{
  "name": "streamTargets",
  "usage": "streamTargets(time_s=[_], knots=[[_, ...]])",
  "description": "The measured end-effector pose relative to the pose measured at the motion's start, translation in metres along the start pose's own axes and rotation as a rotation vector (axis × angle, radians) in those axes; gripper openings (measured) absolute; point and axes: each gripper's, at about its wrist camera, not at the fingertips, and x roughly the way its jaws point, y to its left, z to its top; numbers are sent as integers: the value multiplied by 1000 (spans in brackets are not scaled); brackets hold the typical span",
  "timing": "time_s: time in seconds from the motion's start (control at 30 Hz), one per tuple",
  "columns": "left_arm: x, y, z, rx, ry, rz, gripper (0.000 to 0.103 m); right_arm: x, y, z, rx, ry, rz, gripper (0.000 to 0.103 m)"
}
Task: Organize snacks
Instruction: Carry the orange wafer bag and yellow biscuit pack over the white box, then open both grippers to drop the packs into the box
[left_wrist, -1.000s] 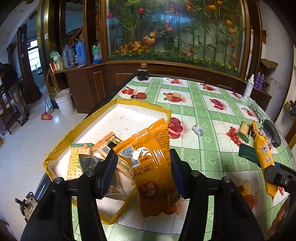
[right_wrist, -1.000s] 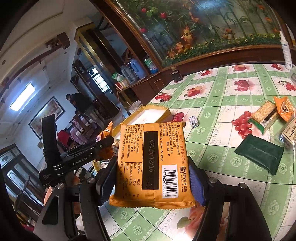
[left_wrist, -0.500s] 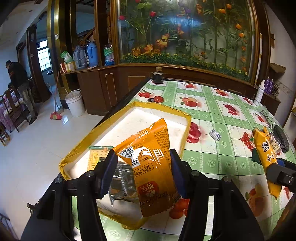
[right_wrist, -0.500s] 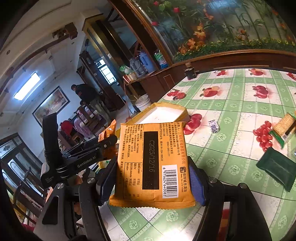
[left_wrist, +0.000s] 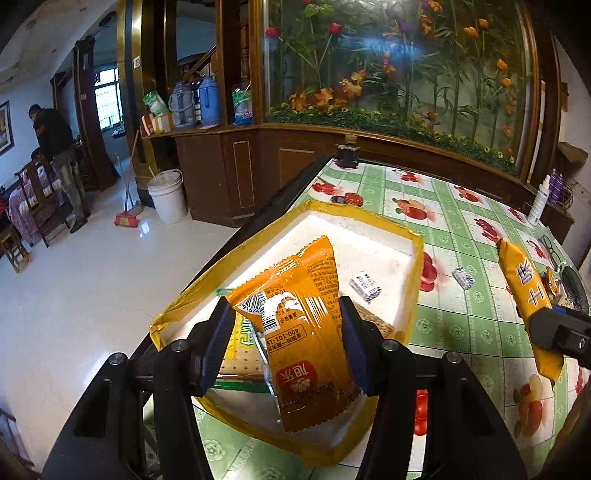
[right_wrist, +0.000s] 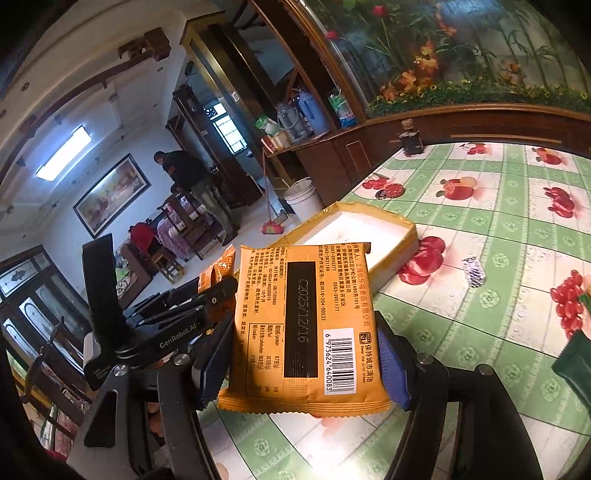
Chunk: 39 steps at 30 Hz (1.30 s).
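Note:
My left gripper (left_wrist: 286, 343) is shut on a glossy orange snack packet (left_wrist: 303, 321), held over the near end of a white foam tray with yellow taped rim (left_wrist: 415, 269). In the tray lie a cracker pack (left_wrist: 240, 354), a clear wrapper and a small white packet (left_wrist: 365, 287). My right gripper (right_wrist: 304, 363) is shut on a flat orange packet with a barcode (right_wrist: 306, 328), above the table and short of the tray (right_wrist: 406, 236). The left gripper (right_wrist: 218, 295) shows at its left. The right gripper's packet (left_wrist: 528, 295) shows at the right in the left wrist view.
The table wears a green checked cloth with fruit prints (left_wrist: 461, 229). A small wrapped candy (left_wrist: 463, 277) lies right of the tray, a dark green pouch (right_wrist: 576, 365) further right. A dark jar (left_wrist: 348, 154) stands at the far edge. A person (left_wrist: 55, 147) stands across the room.
Both grippers have moved left along the table toward the tray, each keeping its packet. The tray now lies more centred under the left gripper.

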Motion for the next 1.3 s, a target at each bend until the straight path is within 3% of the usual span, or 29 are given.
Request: streamTargets(time_s=[0.2,0.67,0.83,0.97,1.17,1.3], knots=[[18,20,-3,-37,51,11,55,46,2,19,-6,34,-8,70],[56,16,-4,-7,131,17,55,158,-4,47,-26,149,-98,70],[58,24,-6,-14,143,49,63,175,-4,46,-43,169,-124,72],[55,28,-4,-13,136,130,81,176,-1,44,-47,176,-173,77],[37,31,-1,-56,104,130,81,132,-14,48,34,87,-160,88],[21,21,1,-49,60,122,81,90,-24,44,91,20,-141,88]])
